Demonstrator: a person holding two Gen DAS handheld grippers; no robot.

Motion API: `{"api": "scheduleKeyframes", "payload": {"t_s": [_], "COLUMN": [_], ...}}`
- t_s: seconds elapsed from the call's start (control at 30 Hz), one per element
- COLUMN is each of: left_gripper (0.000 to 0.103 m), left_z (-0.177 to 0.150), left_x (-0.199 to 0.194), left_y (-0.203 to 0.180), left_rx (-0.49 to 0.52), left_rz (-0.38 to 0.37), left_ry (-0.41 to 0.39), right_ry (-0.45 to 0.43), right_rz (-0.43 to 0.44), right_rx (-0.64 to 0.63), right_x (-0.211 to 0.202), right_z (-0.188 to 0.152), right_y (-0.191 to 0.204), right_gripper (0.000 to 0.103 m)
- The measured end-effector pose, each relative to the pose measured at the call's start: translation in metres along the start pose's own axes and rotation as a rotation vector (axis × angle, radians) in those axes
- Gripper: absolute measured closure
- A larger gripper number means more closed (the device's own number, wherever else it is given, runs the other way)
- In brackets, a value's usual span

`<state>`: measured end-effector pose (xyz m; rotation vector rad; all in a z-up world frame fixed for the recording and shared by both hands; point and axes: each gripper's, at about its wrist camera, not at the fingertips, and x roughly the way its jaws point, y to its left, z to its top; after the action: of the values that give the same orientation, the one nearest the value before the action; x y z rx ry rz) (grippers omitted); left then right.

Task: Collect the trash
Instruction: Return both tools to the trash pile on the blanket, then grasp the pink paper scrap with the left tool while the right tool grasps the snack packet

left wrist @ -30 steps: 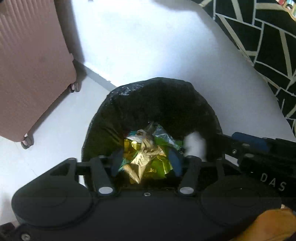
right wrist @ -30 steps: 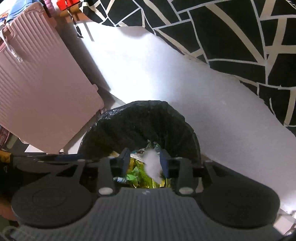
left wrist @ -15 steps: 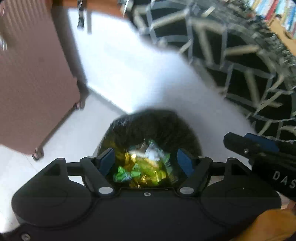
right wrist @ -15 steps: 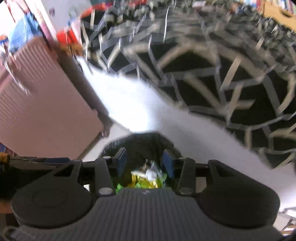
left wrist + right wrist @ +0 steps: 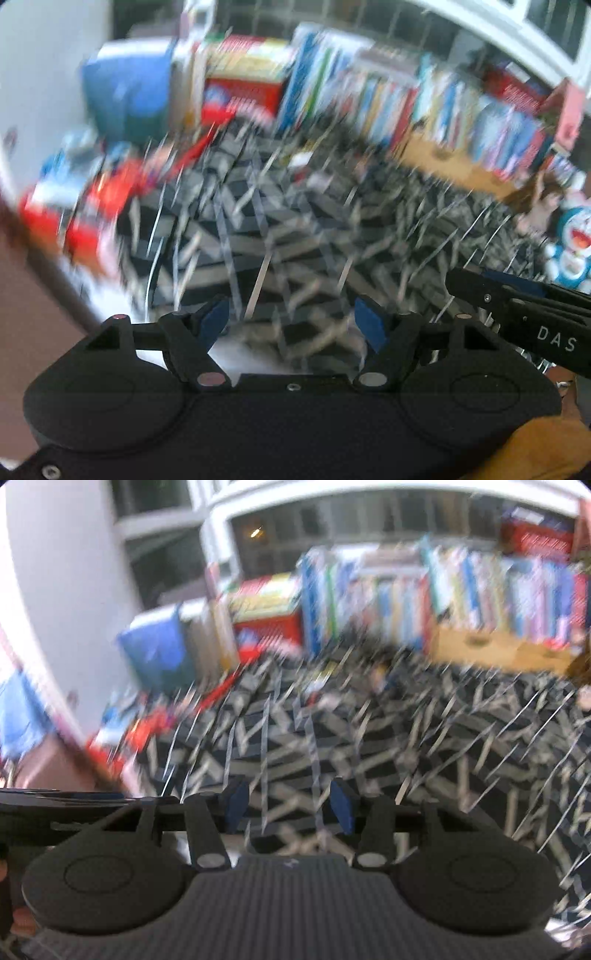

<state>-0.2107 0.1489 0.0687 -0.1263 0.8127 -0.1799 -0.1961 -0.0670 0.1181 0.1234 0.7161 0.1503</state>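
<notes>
both views were badly smeared by motion. the left tongs (image 5: pixel 293 321) stood wide open with nothing between their blue pads, and the right tongs (image 5: pixel 288 806) were also spread apart and empty. both pointed out over a bed cover (image 5: pixel 406 746) patterned in black with pale crossing lines, toward a far row of books (image 5: pixel 461 590) and a blue box (image 5: pixel 159 653) at the far left. the right tongs showed at the right edge of the left view, just beside the left pair. no trash could be made out on the cover in either view, and no bin was in sight, so which way the next piece lay, its long axis, and which hand was nearer could not be told.
</notes>
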Motion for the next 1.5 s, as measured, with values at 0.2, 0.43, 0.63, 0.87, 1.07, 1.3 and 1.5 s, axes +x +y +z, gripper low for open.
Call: {"api": "scheduleKeyframes", "payload": {"t_s": [0.2, 0.43, 0.63, 0.87, 1.07, 1.3, 1.5], "left_gripper": [0.009, 0.008, 0.009, 0.026, 0.036, 0.045, 0.045], "left_z": [0.072, 0.133, 0.185, 0.205, 0.192, 0.181, 0.176], "left_x": [-0.003, 0.04, 0.105, 0.219, 0.303, 0.373, 0.418], "left_y": [-0.024, -0.036, -0.034, -0.051, -0.064, -0.068, -0.069], "left_rx": [0.075, 0.019, -0.043, -0.17, -0.264, -0.322, -0.346], "left_rz": [-0.077, -0.123, -0.1, -0.033, 0.021, 0.112, 0.164], "left_ry": [-0.131, -0.133, -0.172, -0.068, 0.034, 0.101, 0.127], "right_ry": [-0.1, -0.165, -0.229, -0.172, -0.067, 0.042, 0.136], "right_rz": [-0.098, -0.137, -0.115, -0.057, 0.0, 0.053, 0.087], "right_rx": [0.0, -0.011, -0.041, -0.054, -0.082, -0.088, -0.067], "right_x": [-0.006, 0.024, 0.085, 0.194, 0.278, 0.344, 0.393], "right_z": [0.06, 0.114, 0.166, 0.2, 0.203, 0.188, 0.17], "right_y": [-0.02, -0.051, -0.093, -0.146, -0.173, -0.19, -0.201], "right_gripper": [0.039, 0.039, 0.035, 0.035, 0.035, 0.034, 0.033]}}
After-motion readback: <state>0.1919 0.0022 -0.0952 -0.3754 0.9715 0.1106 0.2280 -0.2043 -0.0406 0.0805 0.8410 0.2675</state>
